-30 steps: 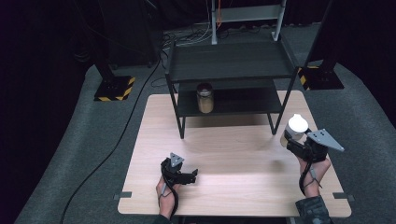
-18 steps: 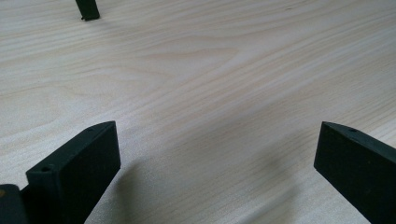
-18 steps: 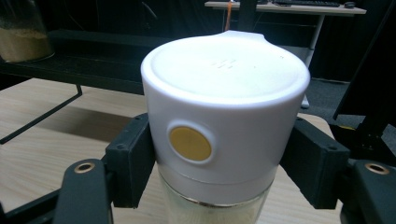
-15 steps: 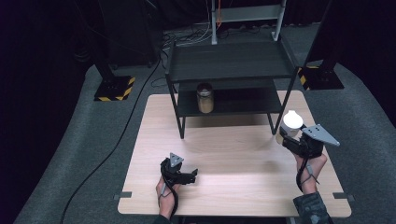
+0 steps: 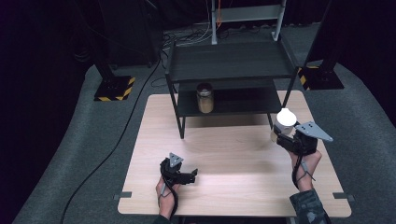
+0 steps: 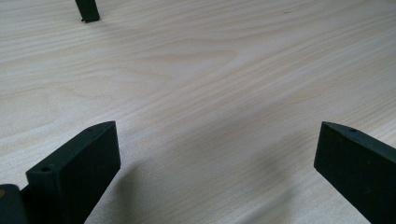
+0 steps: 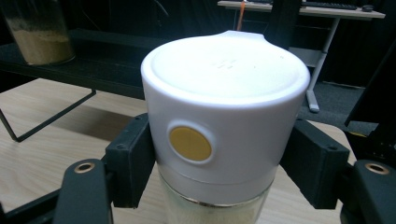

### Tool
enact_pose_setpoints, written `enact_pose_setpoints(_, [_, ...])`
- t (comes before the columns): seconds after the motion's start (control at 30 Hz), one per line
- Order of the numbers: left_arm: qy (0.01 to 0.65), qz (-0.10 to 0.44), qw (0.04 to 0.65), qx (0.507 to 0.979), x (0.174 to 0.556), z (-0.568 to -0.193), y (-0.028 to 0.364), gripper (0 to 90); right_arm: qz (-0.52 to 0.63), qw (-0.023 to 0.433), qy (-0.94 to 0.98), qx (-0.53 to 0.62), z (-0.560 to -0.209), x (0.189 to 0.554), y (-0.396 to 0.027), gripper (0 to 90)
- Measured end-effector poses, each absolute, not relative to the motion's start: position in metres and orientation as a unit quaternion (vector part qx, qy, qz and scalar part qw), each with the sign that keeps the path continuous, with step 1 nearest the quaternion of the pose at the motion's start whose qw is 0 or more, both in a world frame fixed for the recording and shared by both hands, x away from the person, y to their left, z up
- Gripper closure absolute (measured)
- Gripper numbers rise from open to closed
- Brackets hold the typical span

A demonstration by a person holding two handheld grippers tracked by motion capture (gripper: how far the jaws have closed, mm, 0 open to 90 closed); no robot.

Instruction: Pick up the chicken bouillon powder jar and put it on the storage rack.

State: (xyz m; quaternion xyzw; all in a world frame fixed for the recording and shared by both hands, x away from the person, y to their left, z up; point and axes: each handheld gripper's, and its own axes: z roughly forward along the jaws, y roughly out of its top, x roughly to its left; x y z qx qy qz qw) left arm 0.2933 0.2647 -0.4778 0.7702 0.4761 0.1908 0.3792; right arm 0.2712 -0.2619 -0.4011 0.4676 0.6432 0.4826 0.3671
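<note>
A: Where the high view reaches its lower right, what is seen?

B: The right tongs [image 5: 286, 135] are seen there, closed on a white-lidded jar [image 5: 284, 122]. In the right gripper view the two black jaws are pressed against opposite sides of the jar [image 7: 224, 126], just under the white lid. A round yellow spot is shown on the front of that lid, and a pale filling is seen through the glass below it.

A: Is the jar set down on the tabletop [image 5: 233, 154]?

B: That cannot be told. It is seen over the right edge of the tabletop, just beside the right front leg of the black shelf unit [image 5: 231, 63].

A: And the left tongs [image 5: 190, 175]?

B: They are seen at the lower centre-left of the high view, low over the tabletop. In the left gripper view the jaws are spread wide, one at the lower left and one at the lower right of the frame, with bare pale wood [image 6: 210, 93] between them; nothing is held.

A: Is anything kept on the shelf unit?

B: A second jar [image 5: 205, 97], with a dark lid and a tan filling, is stood on the lower shelf, toward its left. It is also seen at the upper left of the right gripper view [image 7: 35, 30].
</note>
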Motion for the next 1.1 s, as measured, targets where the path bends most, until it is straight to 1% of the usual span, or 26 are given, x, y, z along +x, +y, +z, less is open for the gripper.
enact_pose_setpoints(0.43, [0.475, 0.190, 0.381, 0.770, 0.293, -0.478, 0.265, 0.0, 0.484, 0.362, 0.650, 0.460, -0.394, 0.278, -0.256, 29.3])
enact_pose_setpoints(1.1, [0.473, 0.187, 0.384, 0.771, 0.294, -0.478, 0.267, 0.0, 0.486, 0.361, 0.658, 0.448, -0.374, 0.290, -0.248, 29.3])
